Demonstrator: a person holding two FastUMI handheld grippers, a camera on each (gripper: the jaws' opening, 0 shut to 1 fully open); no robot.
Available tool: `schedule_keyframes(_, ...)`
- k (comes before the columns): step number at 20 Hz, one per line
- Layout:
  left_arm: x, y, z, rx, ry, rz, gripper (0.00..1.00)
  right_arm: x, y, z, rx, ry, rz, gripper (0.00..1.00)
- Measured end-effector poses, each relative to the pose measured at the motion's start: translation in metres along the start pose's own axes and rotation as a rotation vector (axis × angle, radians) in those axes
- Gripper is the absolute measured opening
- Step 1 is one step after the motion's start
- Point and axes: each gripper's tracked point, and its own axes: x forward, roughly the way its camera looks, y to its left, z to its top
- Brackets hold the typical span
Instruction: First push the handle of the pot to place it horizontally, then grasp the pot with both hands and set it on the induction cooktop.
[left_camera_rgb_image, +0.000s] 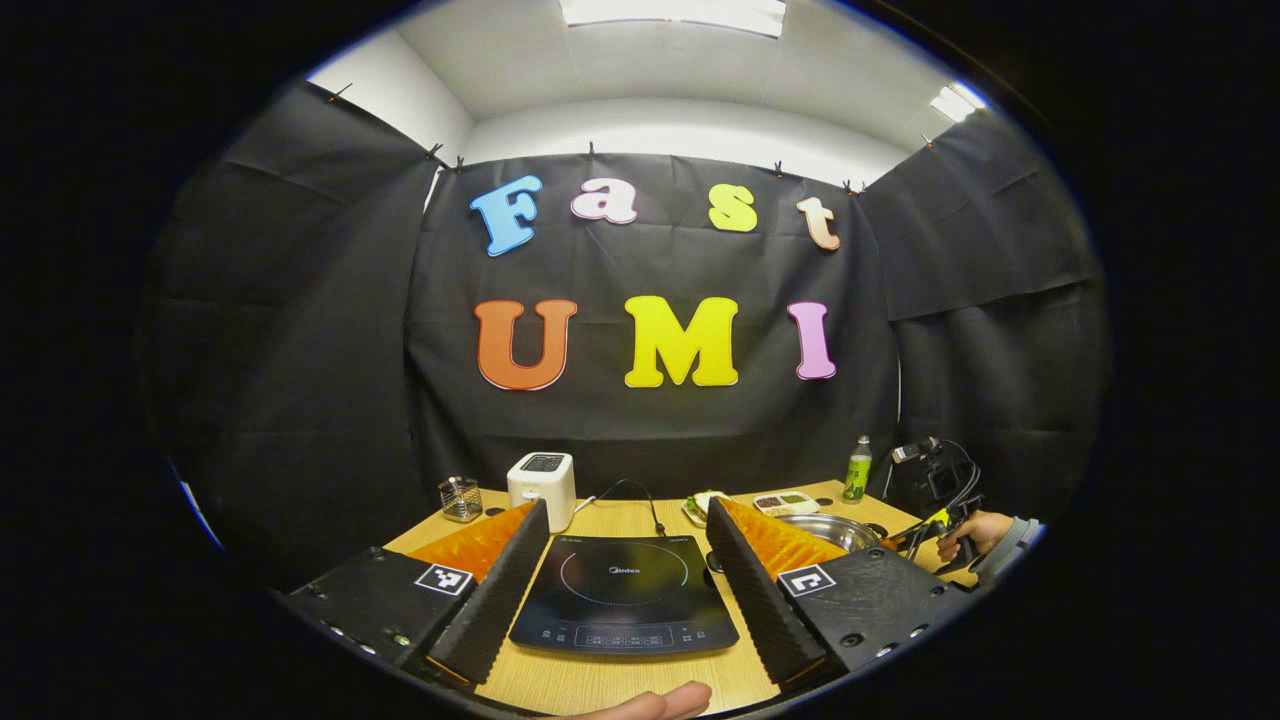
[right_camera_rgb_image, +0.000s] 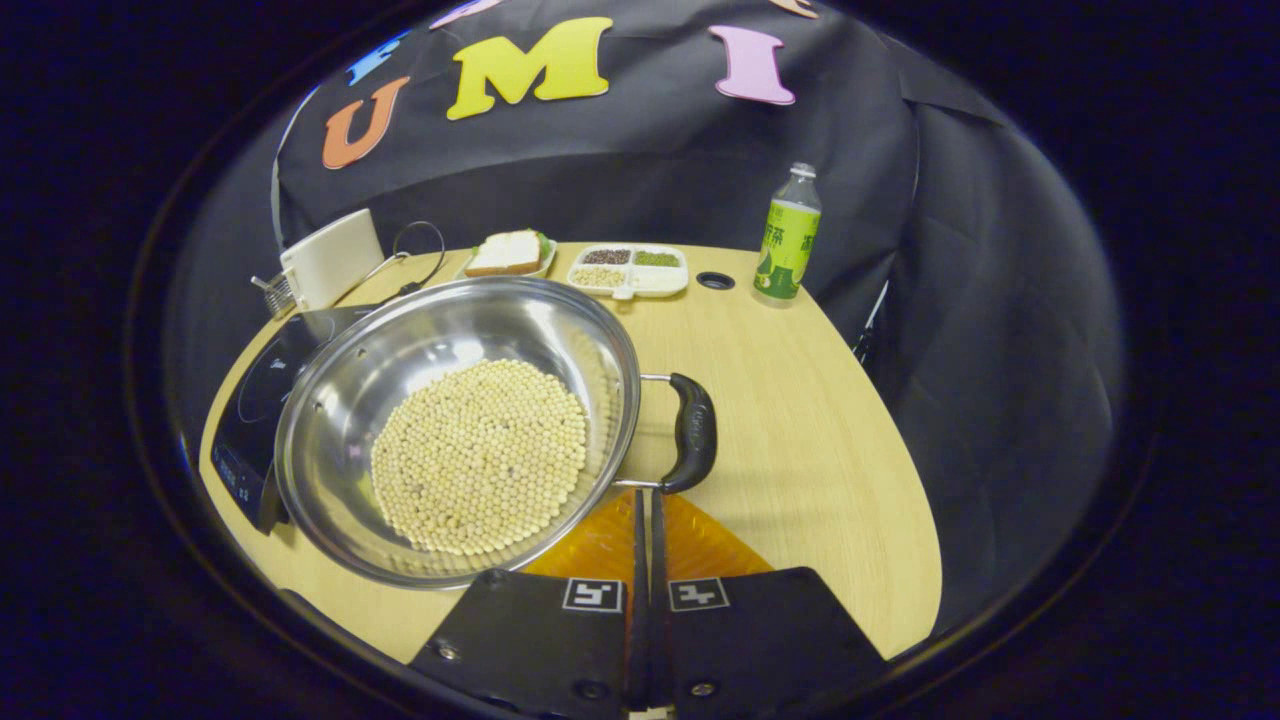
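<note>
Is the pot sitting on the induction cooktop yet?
No, the pot of beans rests on the wooden table, beside the induction cooktop.

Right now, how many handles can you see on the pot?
1: a black handle on the pot's right side, just beyond the shut right gripper. An opposite handle, on the cooktop side, may be hidden by the rim.

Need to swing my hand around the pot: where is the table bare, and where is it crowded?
Bare wood lies right of the pot, between its black handle and the green bottle. Crowded: the cooktop adjoins the pot's left; toaster, sandwich plate and divided dish line the back.
</note>
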Motion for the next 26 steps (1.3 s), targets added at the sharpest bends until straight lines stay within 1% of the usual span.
schedule_keyframes(4, 0.003, 0.0, -0.005, -0.027, 0.016, 0.006, 0.95, 0.009, -0.004, 0.008, 0.034, -0.02, 0.005, 0.04)
schedule_keyframes(5, 0.003, 0.001, -0.005, -0.026, 0.017, 0.012, 0.95, 0.009, -0.004, 0.007, 0.043, -0.023, 0.012, 0.01)
schedule_keyframes(6, 0.005, 0.001, -0.006, -0.024, 0.018, 0.017, 0.95, 0.009, -0.003, 0.007, 0.048, -0.028, 0.018, 0.01)
schedule_keyframes(7, 0.004, 0.001, -0.006, -0.022, 0.021, 0.02, 0.95, 0.009, -0.004, 0.007, 0.053, -0.032, 0.021, 0.04)
schedule_keyframes(10, 0.004, 0.0, -0.006, -0.02, 0.026, 0.023, 0.95, 0.005, -0.004, 0.007, 0.062, -0.034, 0.023, 0.04)
schedule_keyframes(14, 0.007, -0.009, -0.008, -0.041, 0.03, 0.0, 0.95, -0.002, -0.005, 0.007, 0.075, -0.044, 0.017, 0.04)
schedule_keyframes(18, 0.021, -0.026, -0.015, -0.031, 0.066, -0.024, 0.95, -0.023, -0.014, 0.021, 0.043, -0.104, -0.02, 0.04)
schedule_keyframes(19, 0.026, -0.032, -0.018, -0.031, 0.084, -0.036, 0.95, -0.029, -0.014, 0.025, 0.042, -0.115, -0.019, 0.04)
schedule_keyframes(20, 0.032, -0.039, -0.022, -0.034, 0.102, -0.049, 0.95, -0.035, -0.01, 0.03, 0.042, -0.127, -0.001, 0.05)
schedule_keyframes(21, 0.04, -0.046, -0.025, -0.038, 0.121, -0.065, 0.95, -0.042, -0.008, 0.033, 0.038, -0.14, 0.013, 0.14)
schedule_keyframes(22, 0.048, -0.054, -0.03, -0.042, 0.139, -0.082, 0.95, -0.046, -0.011, 0.036, 0.03, -0.156, 0.003, 0.25)
schedule_keyframes(24, 0.07, -0.067, -0.044, -0.045, 0.188, -0.116, 0.95, -0.053, -0.017, 0.044, 0.02, -0.186, -0.01, 0.41)
schedule_keyframes(25, 0.079, -0.075, -0.053, -0.046, 0.22, -0.139, 0.95, -0.058, -0.013, 0.045, 0.01, -0.19, 0.001, 0.52)
schedule_keyframes(26, 0.09, -0.084, -0.061, -0.063, 0.247, -0.167, 0.95, -0.061, -0.014, 0.046, 0.003, -0.191, 0.007, 0.7)
